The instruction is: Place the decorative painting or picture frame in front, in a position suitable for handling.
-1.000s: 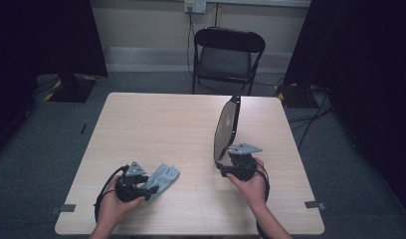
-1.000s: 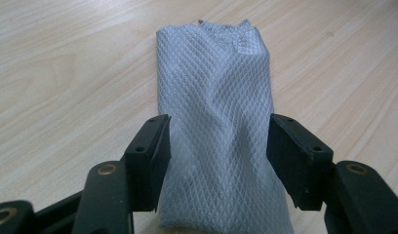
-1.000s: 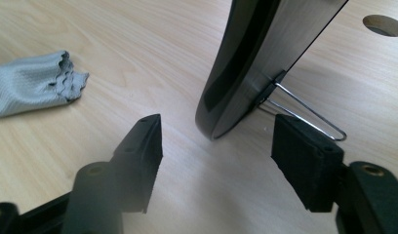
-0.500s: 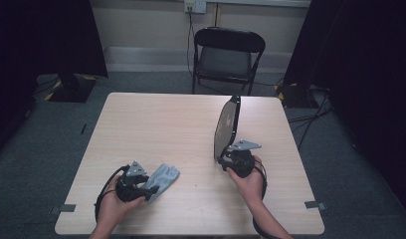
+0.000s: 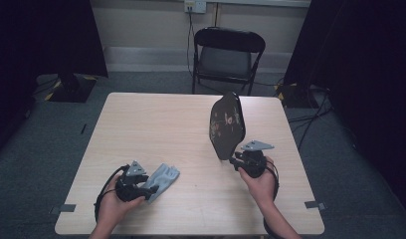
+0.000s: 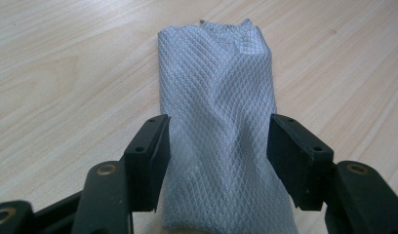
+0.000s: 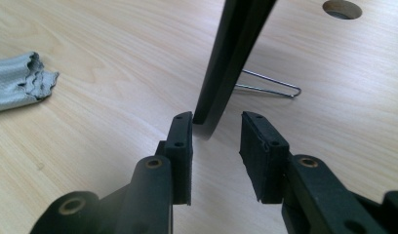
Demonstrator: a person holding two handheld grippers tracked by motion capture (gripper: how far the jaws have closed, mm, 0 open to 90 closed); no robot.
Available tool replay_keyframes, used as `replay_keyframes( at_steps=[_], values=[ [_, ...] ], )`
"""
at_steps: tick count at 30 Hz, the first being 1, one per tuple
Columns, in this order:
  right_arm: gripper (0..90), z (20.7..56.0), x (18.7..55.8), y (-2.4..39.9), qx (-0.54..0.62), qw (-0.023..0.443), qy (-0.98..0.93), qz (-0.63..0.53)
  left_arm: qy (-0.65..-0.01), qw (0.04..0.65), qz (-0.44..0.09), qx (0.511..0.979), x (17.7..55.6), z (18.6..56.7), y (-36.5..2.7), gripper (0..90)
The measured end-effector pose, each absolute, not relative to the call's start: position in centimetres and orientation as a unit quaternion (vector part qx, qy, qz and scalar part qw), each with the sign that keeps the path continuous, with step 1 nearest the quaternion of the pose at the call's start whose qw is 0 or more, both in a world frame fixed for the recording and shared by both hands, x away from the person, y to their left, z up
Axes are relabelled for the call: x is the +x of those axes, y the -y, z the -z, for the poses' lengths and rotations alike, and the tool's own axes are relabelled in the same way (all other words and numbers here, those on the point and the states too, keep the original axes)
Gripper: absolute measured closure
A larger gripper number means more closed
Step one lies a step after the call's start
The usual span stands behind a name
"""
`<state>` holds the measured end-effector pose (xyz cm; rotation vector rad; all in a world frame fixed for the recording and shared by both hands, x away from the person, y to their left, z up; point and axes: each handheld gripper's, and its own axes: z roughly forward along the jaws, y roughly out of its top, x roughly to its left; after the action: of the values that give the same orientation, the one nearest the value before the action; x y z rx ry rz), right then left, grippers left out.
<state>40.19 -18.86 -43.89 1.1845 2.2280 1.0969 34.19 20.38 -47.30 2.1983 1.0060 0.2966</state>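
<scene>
A dark round plate [image 5: 227, 124] stands upright on the wooden table [image 5: 156, 129], leaning on a thin wire stand [image 7: 270, 87]. My right gripper [image 5: 234, 160] is at its bottom rim. In the right gripper view the plate's lower edge [image 7: 238, 44] sits just inside the jaw tips [image 7: 216, 141], close to the left pad, with a gap to the right pad. The jaws have just been closing and are still open. A grey quilted cloth [image 5: 163, 178] lies at the front left. My left gripper [image 6: 219, 146] is shut on the cloth [image 6: 216, 107], both pads pressing its bunched sides.
A black folding chair [image 5: 228, 52] stands beyond the table's far edge. A round hole [image 7: 341, 9] opens in the tabletop behind the plate. The cloth's frayed end [image 7: 19, 80] lies far left of the right gripper. Dark curtains flank the room.
The right gripper's jaws narrowed around the plate's bottom edge and the hand shifted slightly right. The plate now shows more of its patterned face. The left hand and cloth stayed put.
</scene>
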Motion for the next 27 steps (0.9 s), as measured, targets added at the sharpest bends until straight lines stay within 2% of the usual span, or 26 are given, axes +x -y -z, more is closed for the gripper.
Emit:
replay_keyframes(
  at_steps=[7, 18, 24, 27],
  values=[
    [63.7, 41.7, 40.9, 19.3, 0.423, 0.184, -0.783, -0.418, -0.387, 0.347, -0.110, 0.847, 34.3, 47.3, -20.2, 41.3],
    [65.1, 37.7, 42.4, 19.3, 0.441, 0.164, -0.777, -0.418, -0.383, 0.346, -0.110, 0.849, 34.3, 47.3, -20.0, 41.1],
    [66.4, 36.9, 43.4, 18.9, 0.456, 0.144, -0.781, -0.402, -0.380, 0.340, -0.109, 0.853, 34.4, 47.4, -19.7, 41.0],
    [67.6, 36.8, 43.8, 18.5, 0.458, 0.149, -0.778, -0.404, -0.375, 0.338, -0.114, 0.856, 34.4, 47.3, -19.5, 40.9]
  ],
)
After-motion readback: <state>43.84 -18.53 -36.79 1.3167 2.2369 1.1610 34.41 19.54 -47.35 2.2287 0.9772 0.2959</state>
